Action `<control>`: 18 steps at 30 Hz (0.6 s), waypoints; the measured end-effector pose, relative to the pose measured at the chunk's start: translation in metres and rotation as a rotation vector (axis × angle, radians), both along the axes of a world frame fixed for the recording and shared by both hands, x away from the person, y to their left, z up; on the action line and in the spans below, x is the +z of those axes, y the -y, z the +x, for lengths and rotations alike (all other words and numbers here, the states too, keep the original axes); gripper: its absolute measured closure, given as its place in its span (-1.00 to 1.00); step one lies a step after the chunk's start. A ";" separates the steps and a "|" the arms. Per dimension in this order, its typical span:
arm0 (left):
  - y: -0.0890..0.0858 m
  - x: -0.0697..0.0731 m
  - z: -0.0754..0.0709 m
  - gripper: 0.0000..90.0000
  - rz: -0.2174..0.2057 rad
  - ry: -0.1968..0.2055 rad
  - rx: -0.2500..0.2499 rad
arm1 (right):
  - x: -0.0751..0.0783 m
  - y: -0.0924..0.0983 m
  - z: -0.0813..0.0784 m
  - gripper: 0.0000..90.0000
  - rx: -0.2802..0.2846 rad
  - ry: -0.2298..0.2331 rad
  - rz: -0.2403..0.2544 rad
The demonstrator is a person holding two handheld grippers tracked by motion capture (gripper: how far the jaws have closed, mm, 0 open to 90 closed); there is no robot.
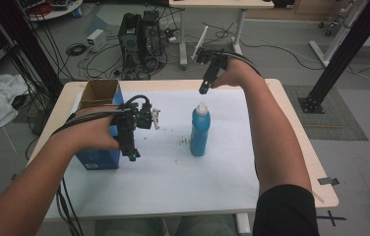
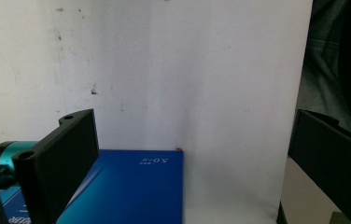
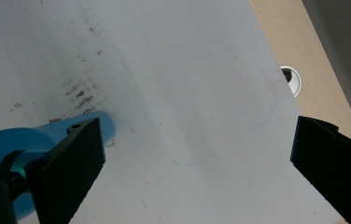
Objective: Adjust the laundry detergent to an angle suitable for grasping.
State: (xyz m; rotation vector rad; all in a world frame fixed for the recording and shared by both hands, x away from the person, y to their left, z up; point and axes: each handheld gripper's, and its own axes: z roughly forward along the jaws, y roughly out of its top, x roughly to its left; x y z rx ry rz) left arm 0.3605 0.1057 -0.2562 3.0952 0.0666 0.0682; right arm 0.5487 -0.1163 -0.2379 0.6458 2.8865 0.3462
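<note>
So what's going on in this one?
A person at a table covered with a white sheet holds a two-jaw gripper in each hand. The left gripper hangs open beside the open blue box, with nothing between its jaws. The right gripper hovers open above and behind the upright blue bottle, not touching it. Neither thing has been picked up yet.
</note>
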 end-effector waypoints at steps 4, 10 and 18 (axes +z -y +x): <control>0.002 0.000 -0.002 -0.96 -0.005 0.005 -0.003 | 0.001 0.001 -0.004 -0.96 0.001 0.007 0.003; 0.005 -0.003 -0.005 -0.96 -0.007 0.009 -0.014 | 0.003 0.000 -0.006 -0.96 0.000 0.013 0.004; 0.003 0.000 -0.003 -0.96 -0.006 0.007 -0.012 | 0.003 0.001 -0.003 -0.96 -0.005 0.011 0.009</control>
